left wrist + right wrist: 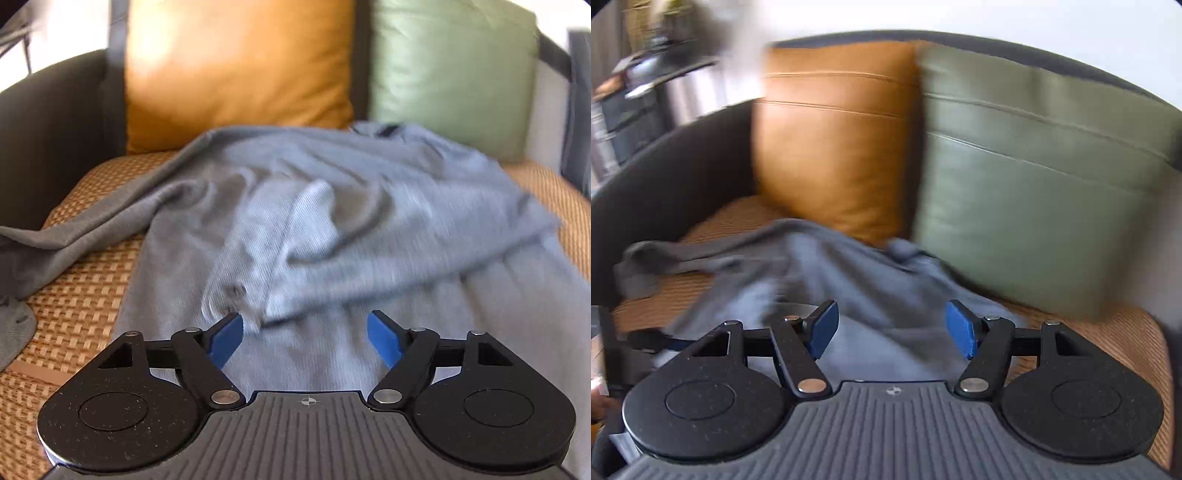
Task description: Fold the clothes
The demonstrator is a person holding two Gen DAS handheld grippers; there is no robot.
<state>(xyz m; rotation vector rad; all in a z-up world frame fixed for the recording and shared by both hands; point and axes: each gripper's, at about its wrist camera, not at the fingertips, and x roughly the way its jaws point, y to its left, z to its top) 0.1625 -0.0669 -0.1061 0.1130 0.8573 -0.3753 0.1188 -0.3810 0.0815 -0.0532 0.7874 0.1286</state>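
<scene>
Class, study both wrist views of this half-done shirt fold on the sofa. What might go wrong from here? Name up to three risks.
1. Both the left gripper and right gripper are open and hold nothing, so the rumpled flap of the grey shirt may set in creases.
2. A sleeve trails off toward the sofa arm and could be left out of the fold.
3. The woven seat mat may snag dragged fabric.

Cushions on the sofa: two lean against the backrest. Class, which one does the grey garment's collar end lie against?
The green cushion, right of the orange cushion. The garment bunches its collar at the green one's base.
</scene>
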